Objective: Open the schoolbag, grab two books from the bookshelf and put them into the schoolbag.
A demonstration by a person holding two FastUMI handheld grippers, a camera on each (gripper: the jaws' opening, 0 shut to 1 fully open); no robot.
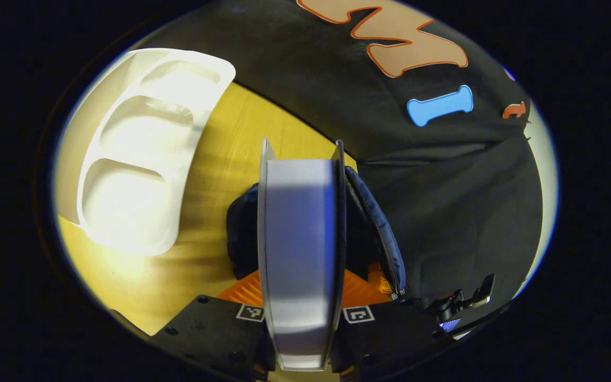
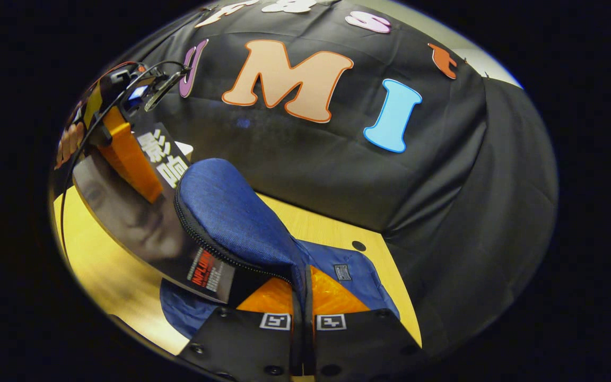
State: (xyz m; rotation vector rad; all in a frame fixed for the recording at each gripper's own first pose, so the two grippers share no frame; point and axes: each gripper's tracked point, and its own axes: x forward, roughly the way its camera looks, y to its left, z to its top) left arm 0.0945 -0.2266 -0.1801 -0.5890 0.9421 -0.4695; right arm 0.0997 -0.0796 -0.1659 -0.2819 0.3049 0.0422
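My left gripper [image 1: 300, 289] is shut on a book [image 1: 297, 249], seen edge-on with pale pages between thin covers. The book stands upright over the open mouth of the blue schoolbag [image 1: 387, 244] on the wooden table. In the right gripper view my right gripper [image 2: 303, 300] is shut on the bag's zippered flap [image 2: 231, 212] and holds it raised. To the left there, the dark-covered book [image 2: 141, 223] slants down behind that flap, with the left gripper [image 2: 130, 159] on it and a hand [image 2: 69, 140] behind. The right gripper [image 1: 462, 305] also appears at the left gripper view's lower right.
A white bookshelf [image 1: 136, 159] with three moulded compartments lies on the yellow wooden table [image 1: 231, 138] to the left of the bag. The black cloth wall hangs close behind and to the right of the bag. Bare tabletop [image 2: 337, 228] lies between bag and wall.
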